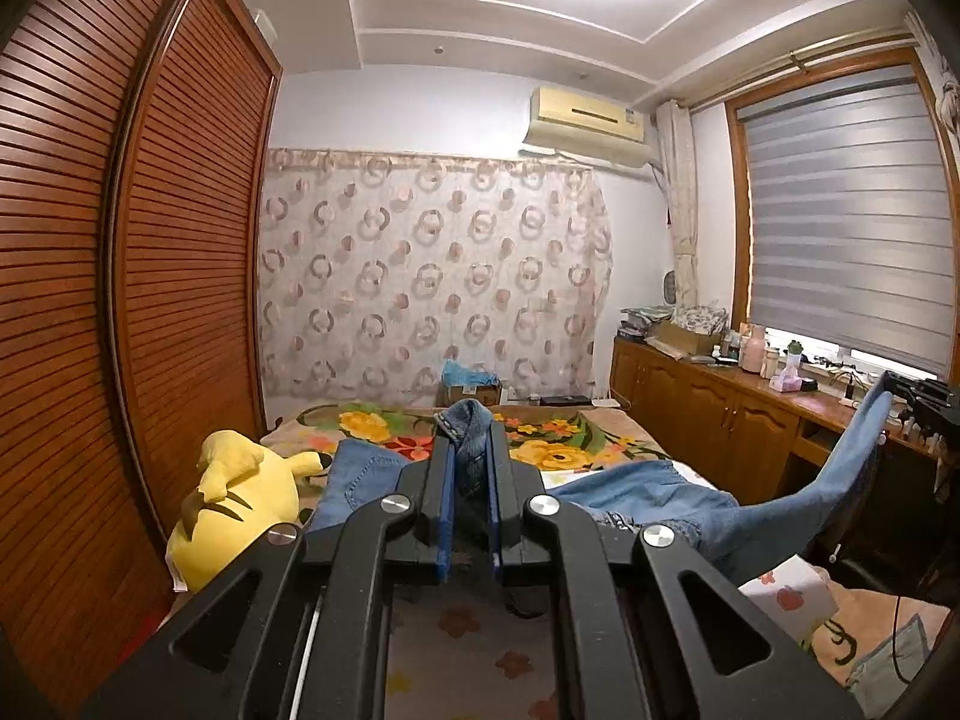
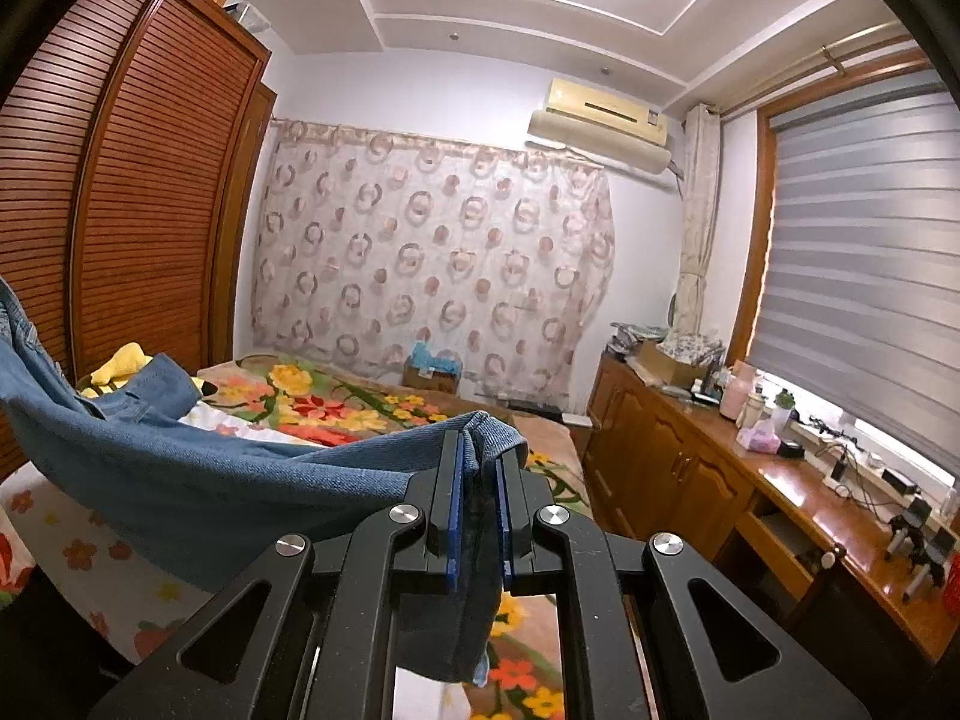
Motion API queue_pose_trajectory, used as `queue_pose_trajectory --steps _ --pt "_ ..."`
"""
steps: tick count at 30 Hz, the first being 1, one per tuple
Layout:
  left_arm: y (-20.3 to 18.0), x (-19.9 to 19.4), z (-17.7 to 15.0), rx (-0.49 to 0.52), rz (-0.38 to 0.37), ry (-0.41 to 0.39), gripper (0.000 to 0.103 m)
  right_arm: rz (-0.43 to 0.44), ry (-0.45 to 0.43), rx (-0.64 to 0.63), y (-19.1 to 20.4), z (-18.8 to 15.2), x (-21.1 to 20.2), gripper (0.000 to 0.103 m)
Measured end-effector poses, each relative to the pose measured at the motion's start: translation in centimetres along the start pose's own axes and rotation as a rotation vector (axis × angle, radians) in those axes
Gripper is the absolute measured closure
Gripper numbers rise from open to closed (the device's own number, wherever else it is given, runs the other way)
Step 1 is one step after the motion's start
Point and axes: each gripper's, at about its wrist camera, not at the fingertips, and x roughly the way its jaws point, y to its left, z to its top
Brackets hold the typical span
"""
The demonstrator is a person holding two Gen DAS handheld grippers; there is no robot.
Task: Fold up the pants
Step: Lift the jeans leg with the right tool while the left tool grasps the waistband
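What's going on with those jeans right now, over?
Left tool shut on jeans. Right tool shut on jeans too. Jeans slung between both above the bed. Yellow plush lies close beside them.

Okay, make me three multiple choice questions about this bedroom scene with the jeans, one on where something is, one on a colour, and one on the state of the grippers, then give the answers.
1. Where does the plush toy lie?
A. On the bed beside the wardrobe
B. On the wooden counter
C. On the window sill

2. What colour are the pants?
A. Black
B. Blue
C. Red

3. How do the left gripper and right gripper stand?
A. Both open and empty
B. Only the left holds cloth
C. Both shut on the pants

Answers: A, the yellow toy rests on the bed next to the slatted wardrobe; B, the denim is blue; C, fabric sits pinched between both pairs of pads.
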Motion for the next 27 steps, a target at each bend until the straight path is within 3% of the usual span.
queue_pose_trajectory --steps 12,27 --pt "1.2 3.0 -4.8 -0.063 0.013 0.157 0.093 0.045 0.136 -0.005 2.9 -4.9 6.7 0.094" --pt "1.5 9.1 -6.9 -0.042 0.045 0.246 0.093 0.060 0.199 -0.008 1.5 -2.0 11.2 0.094"
